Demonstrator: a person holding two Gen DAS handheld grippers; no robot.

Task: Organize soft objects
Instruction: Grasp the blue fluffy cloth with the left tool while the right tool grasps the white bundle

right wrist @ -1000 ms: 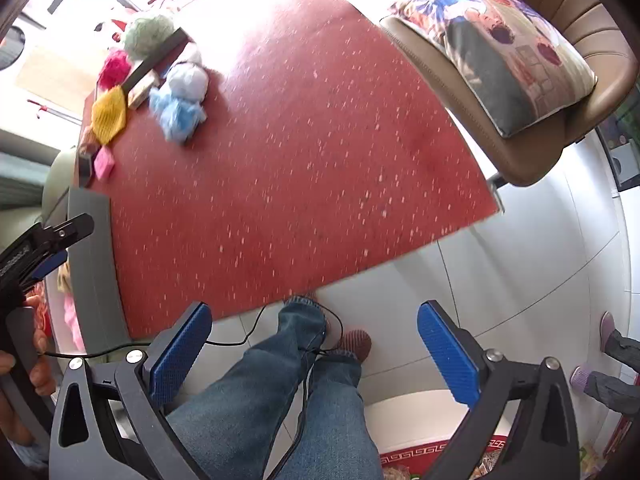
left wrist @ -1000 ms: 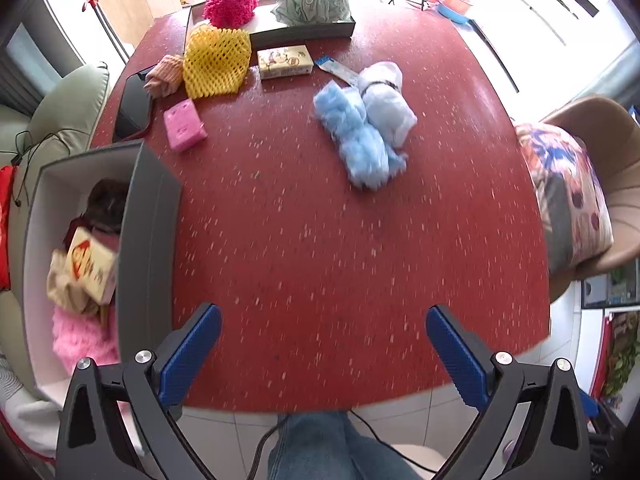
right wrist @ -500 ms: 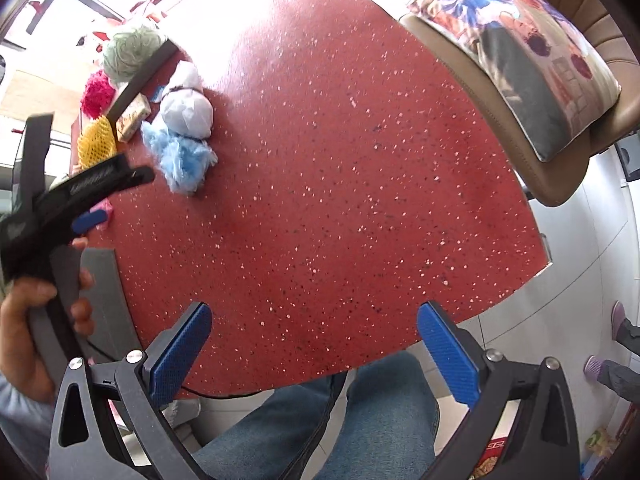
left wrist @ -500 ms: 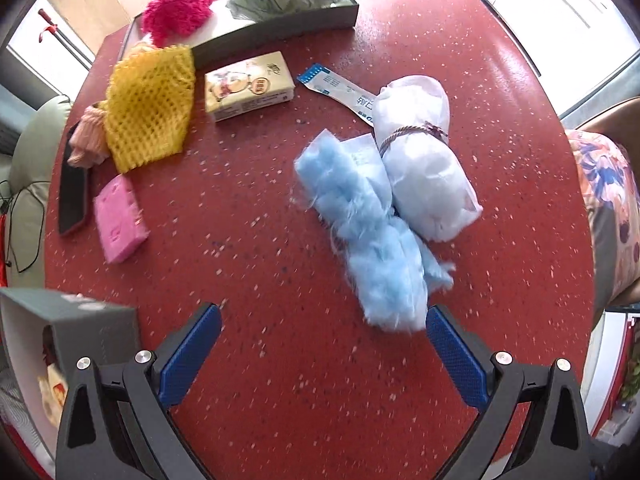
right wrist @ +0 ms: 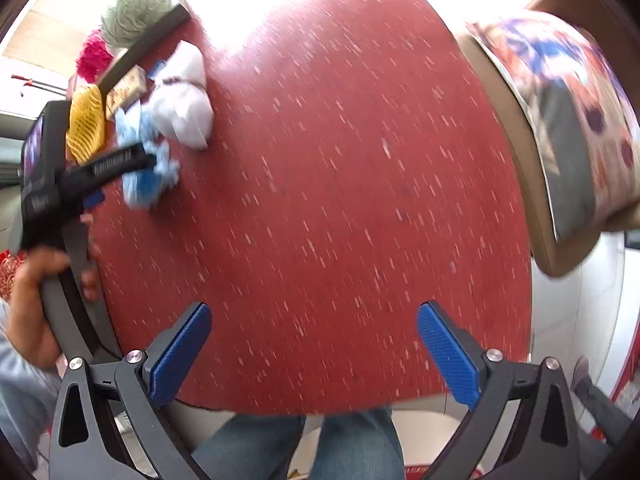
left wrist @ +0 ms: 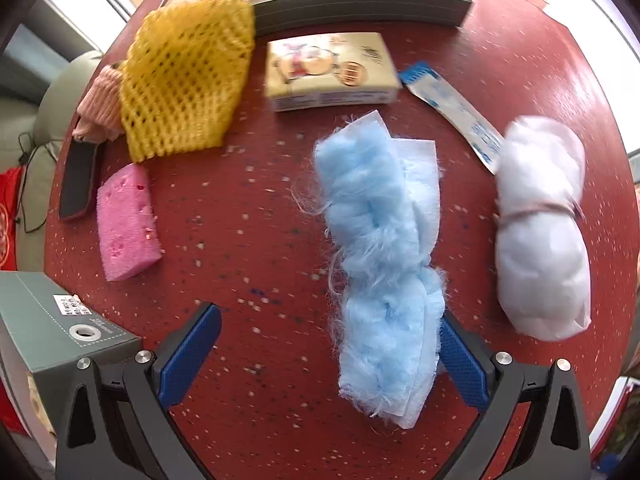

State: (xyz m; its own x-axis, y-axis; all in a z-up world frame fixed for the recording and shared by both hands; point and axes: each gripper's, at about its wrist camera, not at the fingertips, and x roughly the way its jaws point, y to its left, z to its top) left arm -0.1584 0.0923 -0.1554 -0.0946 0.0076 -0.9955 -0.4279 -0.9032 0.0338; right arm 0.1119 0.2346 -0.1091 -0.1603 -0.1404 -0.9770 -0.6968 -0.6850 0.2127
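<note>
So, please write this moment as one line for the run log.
left gripper: open, around blue fluffy bundle | right gripper: open, empty, over table edge | bundle on table, ungrasped

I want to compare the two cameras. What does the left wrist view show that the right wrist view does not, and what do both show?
Only the left wrist view shows the pink sponge, the grey box and the open left claw around the blue fluffy bundle.

Only the right wrist view shows the patterned cushion, the person's jeans and the open, empty right claw.

Both show the red table, blue bundle, white bundle and yellow net.
</note>
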